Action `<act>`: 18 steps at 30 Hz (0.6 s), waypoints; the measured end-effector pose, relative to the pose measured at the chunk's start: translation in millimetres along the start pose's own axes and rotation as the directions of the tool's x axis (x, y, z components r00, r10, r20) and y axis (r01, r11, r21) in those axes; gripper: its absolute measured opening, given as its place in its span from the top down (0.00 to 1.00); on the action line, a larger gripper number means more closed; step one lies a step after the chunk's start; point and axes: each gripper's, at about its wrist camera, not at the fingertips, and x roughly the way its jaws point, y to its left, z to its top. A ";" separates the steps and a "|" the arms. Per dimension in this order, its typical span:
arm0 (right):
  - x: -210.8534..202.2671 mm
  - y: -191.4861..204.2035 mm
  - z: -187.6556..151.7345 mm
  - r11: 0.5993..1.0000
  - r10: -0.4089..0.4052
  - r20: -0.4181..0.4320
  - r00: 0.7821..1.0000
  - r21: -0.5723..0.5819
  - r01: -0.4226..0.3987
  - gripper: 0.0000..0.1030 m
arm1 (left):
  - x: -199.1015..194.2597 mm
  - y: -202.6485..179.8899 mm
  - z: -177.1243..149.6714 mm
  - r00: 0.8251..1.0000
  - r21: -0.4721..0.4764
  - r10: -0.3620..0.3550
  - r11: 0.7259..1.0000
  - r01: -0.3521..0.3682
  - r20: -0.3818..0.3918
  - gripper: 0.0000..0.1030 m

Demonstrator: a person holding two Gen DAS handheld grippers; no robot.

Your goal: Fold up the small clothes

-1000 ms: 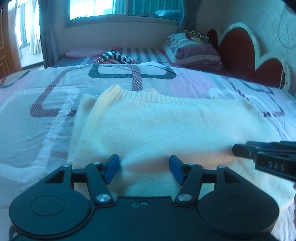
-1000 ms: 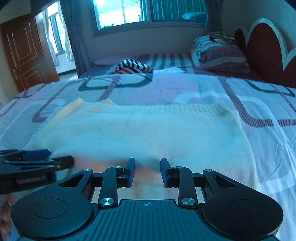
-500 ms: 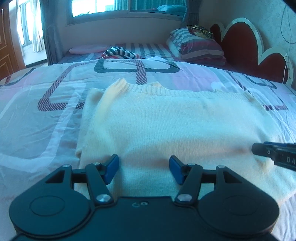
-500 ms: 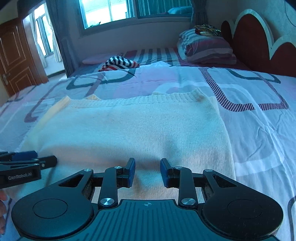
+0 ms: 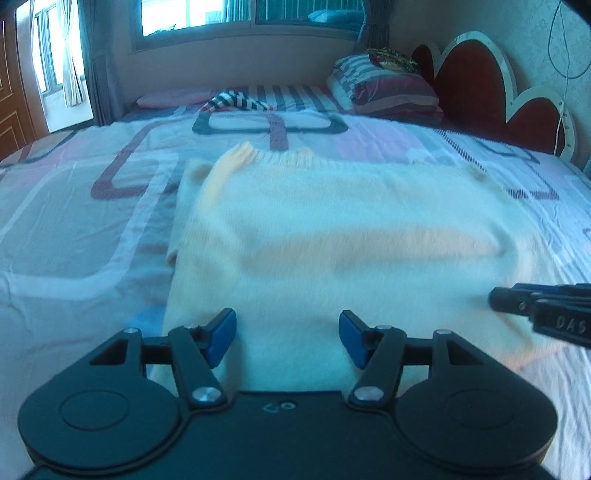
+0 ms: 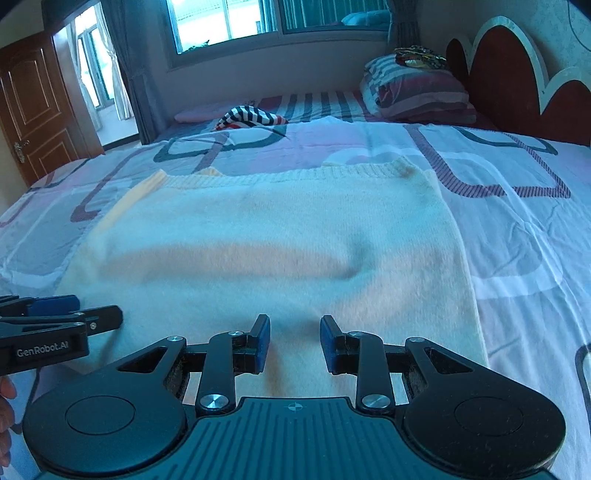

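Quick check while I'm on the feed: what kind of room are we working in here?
A home bedroom, most likely. The cream knit sweater lies flat on a bed with a patterned bedsheet, striped pillows sit against a scalloped red headboard, and a curtained window is behind.

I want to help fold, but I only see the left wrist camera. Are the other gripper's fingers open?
Observer: Yes. In the right wrist view the right gripper has its fingers apart, nothing pinched, with the cream sweater beyond them.
Operator: What holds my gripper?
Observer: A person's hand shows at that picture's left edge, behind the left gripper.
Operator: Does the door have a handle?
Observer: Yes, a metal handle on the brown door.
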 end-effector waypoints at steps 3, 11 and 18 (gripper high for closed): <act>-1.0 -5.8 -7.5 1.000 -0.028 -0.003 1.000 -0.003 0.028 0.71 | -0.5 3.5 -7.5 1.000 0.006 0.002 1.000 -0.002 0.006 0.42; -8.9 -15.8 -25.0 0.998 -0.063 0.006 0.998 -0.019 0.063 0.71 | -5.2 5.3 -15.2 1.000 0.004 0.004 1.000 -0.004 0.009 0.41; -2.4 -11.0 -20.3 0.996 -0.082 -0.015 0.997 -0.029 0.081 0.68 | -7.7 0.9 -10.3 0.999 0.010 0.032 0.999 -0.032 -0.025 0.38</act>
